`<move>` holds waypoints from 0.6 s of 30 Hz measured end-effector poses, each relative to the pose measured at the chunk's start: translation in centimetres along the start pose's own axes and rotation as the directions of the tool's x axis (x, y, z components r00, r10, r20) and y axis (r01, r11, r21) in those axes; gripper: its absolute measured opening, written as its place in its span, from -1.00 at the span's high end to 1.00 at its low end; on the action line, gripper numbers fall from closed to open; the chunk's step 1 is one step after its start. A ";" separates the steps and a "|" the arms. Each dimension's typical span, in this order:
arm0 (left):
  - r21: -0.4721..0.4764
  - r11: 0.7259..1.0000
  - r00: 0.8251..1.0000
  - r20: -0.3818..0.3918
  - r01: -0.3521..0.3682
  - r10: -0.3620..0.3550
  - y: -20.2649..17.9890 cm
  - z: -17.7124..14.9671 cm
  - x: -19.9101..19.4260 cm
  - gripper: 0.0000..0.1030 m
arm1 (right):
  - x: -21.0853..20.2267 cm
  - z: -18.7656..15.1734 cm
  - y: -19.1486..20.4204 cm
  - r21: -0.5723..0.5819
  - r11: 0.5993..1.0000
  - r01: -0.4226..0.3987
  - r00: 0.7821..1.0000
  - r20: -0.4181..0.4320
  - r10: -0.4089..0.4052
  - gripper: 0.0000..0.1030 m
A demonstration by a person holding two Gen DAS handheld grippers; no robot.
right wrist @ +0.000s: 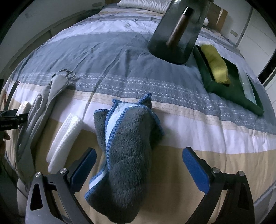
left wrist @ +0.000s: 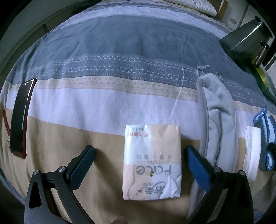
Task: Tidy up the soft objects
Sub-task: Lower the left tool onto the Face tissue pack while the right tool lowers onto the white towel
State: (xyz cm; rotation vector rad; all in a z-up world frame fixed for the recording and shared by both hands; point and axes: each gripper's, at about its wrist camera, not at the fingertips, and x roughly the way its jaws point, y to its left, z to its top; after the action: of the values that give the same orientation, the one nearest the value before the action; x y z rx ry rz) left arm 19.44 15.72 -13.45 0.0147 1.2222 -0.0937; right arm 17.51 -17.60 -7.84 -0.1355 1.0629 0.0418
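Observation:
A pack of face tissues point(left wrist: 151, 162) lies on the striped bedspread between the open fingers of my left gripper point(left wrist: 140, 155), which is not touching it. A grey fluffy towel with blue trim point(right wrist: 127, 155) lies between the open fingers of my right gripper point(right wrist: 138, 156). A light grey cloth point(left wrist: 217, 117) and a folded white waffle cloth point(left wrist: 252, 151) lie between the two; both also show in the right wrist view, the grey cloth point(right wrist: 39, 110) and the white one point(right wrist: 65, 137). A yellow cloth point(right wrist: 217, 65) sits in a dark green tray point(right wrist: 222, 89).
A black phone in a red case point(left wrist: 20, 117) lies at the left of the bed. A dark container with a brown bottle point(right wrist: 177, 31) stands beside the tray. Small scissors point(right wrist: 69, 74) lie by the grey cloth. Pillows point(right wrist: 143, 3) are at the far end.

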 end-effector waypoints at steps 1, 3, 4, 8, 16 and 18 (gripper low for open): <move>-0.001 1.000 1.000 -0.002 0.000 0.000 -0.3 0.4 0.0 -0.97 | -0.2 0.1 0.0 0.000 1.000 0.004 1.000 0.009 -0.004 -0.92; 0.001 1.000 1.000 -0.004 0.003 -0.003 -0.3 1.0 0.2 -0.97 | -1.2 0.1 0.1 0.003 1.000 -0.005 0.999 0.038 0.005 -0.91; 0.005 1.000 1.000 -0.004 0.003 -0.003 -0.1 1.1 0.1 -0.97 | -1.6 0.2 0.2 0.003 1.000 -0.018 0.999 0.048 0.018 -0.91; 0.008 1.000 1.000 -0.009 0.005 -0.005 -0.4 1.5 0.4 -0.97 | -2.3 0.4 0.7 -0.006 1.000 -0.020 0.998 0.057 0.020 -0.91; 0.017 1.000 1.000 -0.019 0.006 -0.005 -0.5 1.8 0.9 -0.97 | -0.5 0.5 0.4 0.037 0.999 -0.001 1.000 -0.001 0.001 -0.78; 0.020 1.000 1.000 -0.021 0.008 -0.007 -0.4 1.8 1.1 -0.97 | -1.3 0.8 0.7 0.035 0.999 -0.003 1.000 0.030 0.002 -0.78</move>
State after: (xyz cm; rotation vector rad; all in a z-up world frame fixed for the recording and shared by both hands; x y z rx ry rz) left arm 21.45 15.18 -13.81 0.0286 1.2421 -0.1127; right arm 17.49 -16.74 -6.40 -0.1014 1.0336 0.0269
